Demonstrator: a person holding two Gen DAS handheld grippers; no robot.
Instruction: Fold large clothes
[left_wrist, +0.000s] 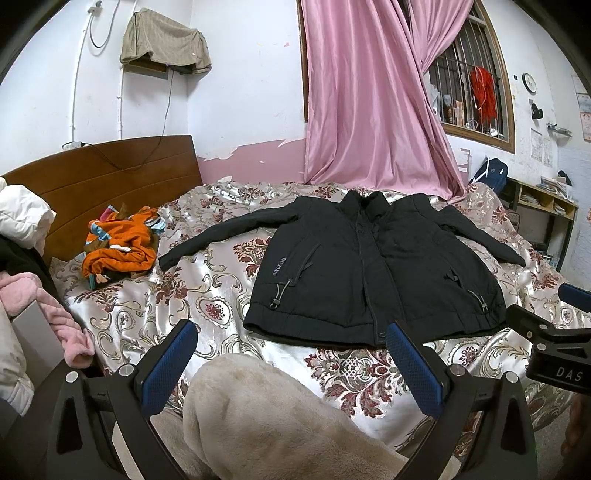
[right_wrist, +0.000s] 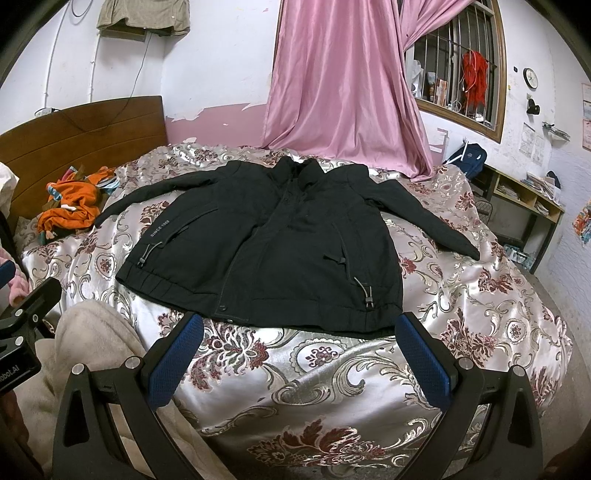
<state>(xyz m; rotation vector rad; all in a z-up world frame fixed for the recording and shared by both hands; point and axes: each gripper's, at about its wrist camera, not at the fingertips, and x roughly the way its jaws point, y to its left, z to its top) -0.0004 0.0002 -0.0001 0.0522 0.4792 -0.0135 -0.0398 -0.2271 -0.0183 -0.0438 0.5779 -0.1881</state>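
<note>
A black jacket (left_wrist: 373, 266) lies flat, front up, on the floral satin bedspread (left_wrist: 207, 295), both sleeves spread out to the sides and the collar toward the far wall. It also shows in the right wrist view (right_wrist: 269, 243). My left gripper (left_wrist: 291, 354) is open and empty, held above the bed just short of the jacket's hem. My right gripper (right_wrist: 299, 347) is open and empty, also just short of the hem. Part of the right gripper shows at the right edge of the left wrist view (left_wrist: 554, 347).
An orange garment heap (left_wrist: 118, 247) lies at the bed's left by the wooden headboard (left_wrist: 110, 184). A beige fleece blanket (left_wrist: 266, 417) lies at the near edge. A pink curtain (left_wrist: 369, 92) hangs behind the bed. Pink and white clothes (left_wrist: 33, 295) sit at far left. A shelf (right_wrist: 524, 199) stands right.
</note>
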